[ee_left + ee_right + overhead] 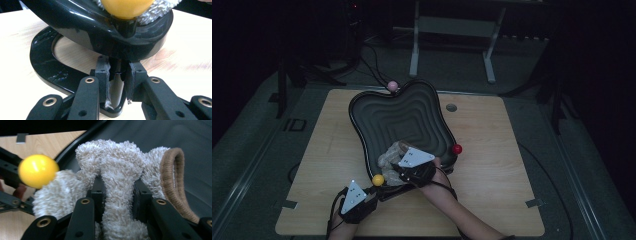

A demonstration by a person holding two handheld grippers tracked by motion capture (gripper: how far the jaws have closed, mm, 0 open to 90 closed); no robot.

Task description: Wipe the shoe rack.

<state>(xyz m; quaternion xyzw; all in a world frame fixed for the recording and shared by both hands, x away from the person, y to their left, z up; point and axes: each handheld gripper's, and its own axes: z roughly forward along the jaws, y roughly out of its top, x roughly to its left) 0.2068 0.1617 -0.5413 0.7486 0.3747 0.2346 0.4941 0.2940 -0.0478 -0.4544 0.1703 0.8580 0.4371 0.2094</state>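
Note:
A black ridged tray [399, 115] stands tilted on a black stand, with a pink ball [392, 86], a red ball [456, 148] and a yellow ball [378, 180] at its corners. My left gripper [377, 194] reaches in from the table's front edge. In the left gripper view its jaws [117, 68] are shut on the stand's black post [117, 85] under the tray's rim, just below the yellow ball [127, 7]. My right gripper [396, 165] is at the tray's near end, shut [117, 186] on a fold of fluffy beige cloth [117, 162] with a brown hem [175, 175].
The stand's black base ring [42, 62] lies flat on the pale wooden table [492, 165]. A small round grommet [451, 107] is set in the tabletop behind the tray. Dark floor and metal frame legs [414, 50] lie beyond the table.

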